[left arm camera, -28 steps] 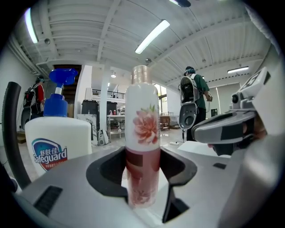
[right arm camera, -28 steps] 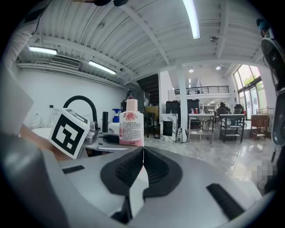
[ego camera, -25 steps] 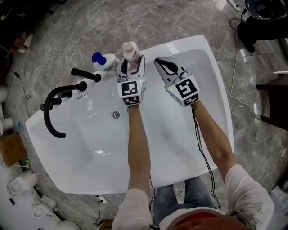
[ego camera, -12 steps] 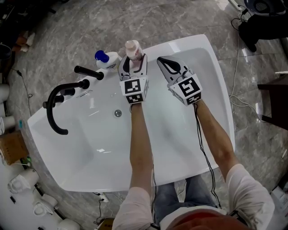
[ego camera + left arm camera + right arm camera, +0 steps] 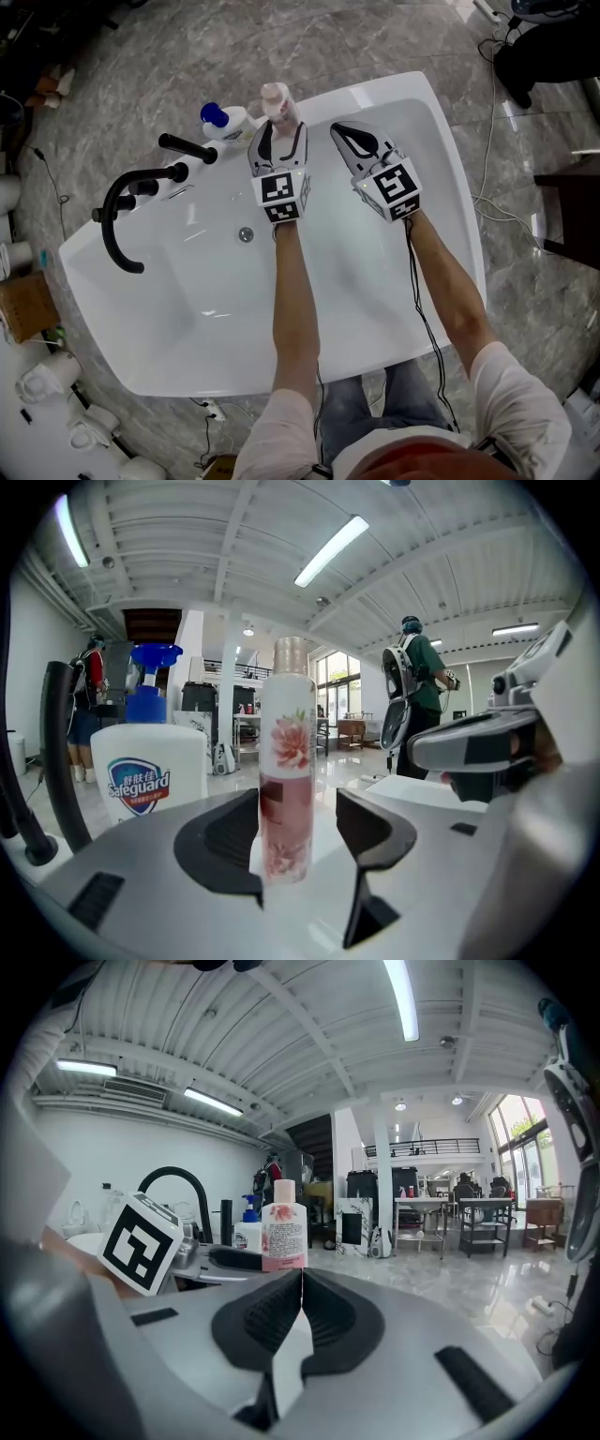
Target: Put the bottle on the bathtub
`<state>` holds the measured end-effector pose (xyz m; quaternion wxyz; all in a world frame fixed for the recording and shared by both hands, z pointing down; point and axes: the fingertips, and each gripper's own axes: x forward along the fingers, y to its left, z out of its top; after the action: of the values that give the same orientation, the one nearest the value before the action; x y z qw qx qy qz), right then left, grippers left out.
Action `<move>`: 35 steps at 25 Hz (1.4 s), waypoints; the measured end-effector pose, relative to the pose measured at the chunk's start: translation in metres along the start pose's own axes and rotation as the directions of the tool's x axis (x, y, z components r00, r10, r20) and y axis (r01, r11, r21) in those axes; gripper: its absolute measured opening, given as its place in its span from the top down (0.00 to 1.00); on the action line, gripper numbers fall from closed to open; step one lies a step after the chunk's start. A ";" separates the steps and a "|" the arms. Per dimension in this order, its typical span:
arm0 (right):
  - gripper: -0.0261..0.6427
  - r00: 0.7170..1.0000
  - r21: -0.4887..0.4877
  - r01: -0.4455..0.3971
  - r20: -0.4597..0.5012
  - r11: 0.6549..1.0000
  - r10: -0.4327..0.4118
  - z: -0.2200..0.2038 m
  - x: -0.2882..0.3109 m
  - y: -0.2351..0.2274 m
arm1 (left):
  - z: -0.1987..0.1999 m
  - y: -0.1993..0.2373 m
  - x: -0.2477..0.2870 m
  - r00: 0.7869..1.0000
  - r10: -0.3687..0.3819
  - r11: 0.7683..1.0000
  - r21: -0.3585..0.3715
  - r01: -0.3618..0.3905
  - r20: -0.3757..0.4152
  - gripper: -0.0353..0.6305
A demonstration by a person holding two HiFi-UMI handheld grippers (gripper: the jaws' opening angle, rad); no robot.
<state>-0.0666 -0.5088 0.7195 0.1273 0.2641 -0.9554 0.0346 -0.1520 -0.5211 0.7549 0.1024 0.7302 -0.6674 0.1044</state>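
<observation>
Bottle (image 5: 275, 99) bottom hidden overhead behind left hand-held gripper (image 5: 279, 131), jaws just opening around it; right hand-held gripper (image 5: 301, 1286) clenched, empty.

1. Left gripper (image 5: 279, 131): jaws have just opened wider, releasing their hold on the bottle (image 5: 275, 99).
2. Bottle now stands free on the bathtub (image 5: 375, 91) rim between the parted jaws, with a gap at the right-hand pad.

Head view overhead; both claw views share the bottle (image 5: 284, 761).
</observation>
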 end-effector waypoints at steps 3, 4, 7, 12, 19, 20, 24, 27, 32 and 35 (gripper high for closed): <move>0.97 1.000 0.001 0.006 -0.002 1.000 -0.006 0.003 -0.006 0.001 | 0.000 -0.004 -0.011 1.000 0.000 1.000 -0.010 0.000 0.000 0.58; 0.97 1.000 0.000 0.010 -0.001 1.000 -0.010 0.004 -0.008 0.001 | 0.001 -0.006 -0.015 1.000 -0.002 1.000 -0.012 0.002 0.001 0.58; 0.97 1.000 -0.001 0.015 -0.002 1.000 -0.015 0.008 -0.015 0.005 | 0.005 -0.012 -0.029 1.000 -0.010 1.000 -0.016 0.010 0.011 0.58; 0.97 1.000 0.002 0.016 0.008 1.000 -0.016 0.027 -0.033 0.016 | 0.029 -0.027 -0.061 0.998 -0.032 0.999 0.007 0.032 0.045 0.63; 0.97 1.000 -0.007 0.010 0.020 1.000 -0.010 0.067 -0.072 0.040 | 0.078 -0.042 -0.119 0.994 -0.053 0.999 0.016 0.052 0.091 0.79; 0.97 1.000 -0.007 0.008 0.021 1.000 -0.008 0.075 -0.080 0.045 | 0.085 -0.045 -0.130 0.994 -0.058 0.998 0.014 0.057 0.093 0.81; 0.97 0.999 -0.012 -0.006 0.040 1.000 0.006 0.113 -0.113 0.064 | 0.122 -0.058 -0.170 0.991 -0.073 0.997 0.022 0.071 0.109 0.87; 0.97 0.999 -0.014 -0.016 0.052 1.000 0.017 0.143 -0.138 0.082 | 0.154 -0.068 -0.202 0.988 -0.090 0.996 0.030 0.087 0.124 0.90; 0.97 0.997 -0.024 -0.025 0.071 0.999 0.026 0.197 -0.193 0.119 | 0.204 -0.092 -0.270 0.983 -0.117 0.993 0.027 0.114 0.141 0.93; 0.97 0.996 -0.022 -0.020 0.088 1.000 0.022 0.224 -0.232 0.141 | 0.229 -0.109 -0.315 0.980 -0.130 0.992 0.030 0.127 0.149 0.93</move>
<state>0.0031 -0.3027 0.4425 0.0872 0.2538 -0.9632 0.0143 -0.0669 -0.2778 0.4433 0.0506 0.7785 -0.6237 0.0487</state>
